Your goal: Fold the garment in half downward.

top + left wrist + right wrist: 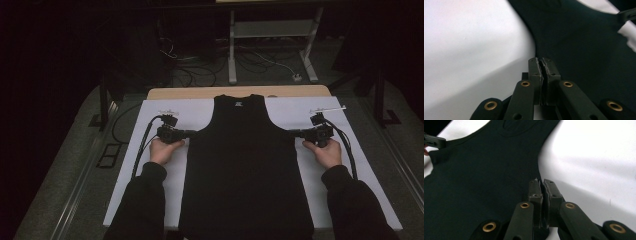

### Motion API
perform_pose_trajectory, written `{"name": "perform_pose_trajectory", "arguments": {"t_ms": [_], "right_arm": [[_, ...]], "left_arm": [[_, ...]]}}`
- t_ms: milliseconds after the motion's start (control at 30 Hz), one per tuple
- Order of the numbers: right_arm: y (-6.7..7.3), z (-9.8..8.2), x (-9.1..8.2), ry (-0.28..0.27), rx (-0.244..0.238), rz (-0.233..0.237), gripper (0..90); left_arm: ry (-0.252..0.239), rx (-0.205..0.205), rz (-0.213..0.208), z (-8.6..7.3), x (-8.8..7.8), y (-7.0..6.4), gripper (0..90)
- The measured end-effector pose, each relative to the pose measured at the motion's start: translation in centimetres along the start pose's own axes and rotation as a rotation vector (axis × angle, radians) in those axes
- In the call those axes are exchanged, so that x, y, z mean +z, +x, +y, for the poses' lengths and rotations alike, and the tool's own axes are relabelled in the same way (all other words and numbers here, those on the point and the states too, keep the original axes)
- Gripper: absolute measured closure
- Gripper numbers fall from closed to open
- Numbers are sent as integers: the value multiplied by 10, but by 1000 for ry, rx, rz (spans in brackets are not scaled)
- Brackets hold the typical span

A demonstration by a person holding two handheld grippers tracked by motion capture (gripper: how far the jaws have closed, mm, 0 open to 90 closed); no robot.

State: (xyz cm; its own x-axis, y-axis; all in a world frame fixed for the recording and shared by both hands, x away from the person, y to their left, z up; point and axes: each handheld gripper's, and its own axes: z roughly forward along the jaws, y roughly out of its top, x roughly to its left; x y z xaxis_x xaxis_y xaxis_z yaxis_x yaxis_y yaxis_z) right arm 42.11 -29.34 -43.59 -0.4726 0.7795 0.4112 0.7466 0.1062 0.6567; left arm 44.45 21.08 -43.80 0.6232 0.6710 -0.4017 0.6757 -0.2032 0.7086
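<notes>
Centrally in the high view, a black tank top (245,165) lies flat on the white sheet (150,195). Left gripper (192,133) and right gripper (295,133) each clamp its underarm edge; bare sheet flanks both sides.

A plain black tank top (246,165) on a white sheet (295,112), flanked by black grippers with brass-coloured rivets, sleeves black

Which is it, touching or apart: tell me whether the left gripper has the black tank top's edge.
Touching. In the left gripper view the left gripper has its jaws shut on the edge of the black tank top, fabric pinched between the pads.
</notes>
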Motion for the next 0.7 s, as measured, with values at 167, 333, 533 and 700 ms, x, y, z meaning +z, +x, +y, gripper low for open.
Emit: {"name": "perform_pose_trajectory", "arguments": {"t_ms": [167, 333, 533, 700], "right_arm": [[2, -1, -4, 1, 7, 7, 842], [5, -4, -11, -11, 12, 16, 842], [10, -7, -20, -31, 13, 23, 842], [12, -10, -28, -51, 12, 36, 841]], "left_arm": [[-27, -19, -5, -3, -10, -3, 851], [-46, -18, -11, -4, -14, -9, 850], [-71, -14, -21, -3, -21, -16, 850], [-84, -40, -38, -3, -27, -16, 849]]}}
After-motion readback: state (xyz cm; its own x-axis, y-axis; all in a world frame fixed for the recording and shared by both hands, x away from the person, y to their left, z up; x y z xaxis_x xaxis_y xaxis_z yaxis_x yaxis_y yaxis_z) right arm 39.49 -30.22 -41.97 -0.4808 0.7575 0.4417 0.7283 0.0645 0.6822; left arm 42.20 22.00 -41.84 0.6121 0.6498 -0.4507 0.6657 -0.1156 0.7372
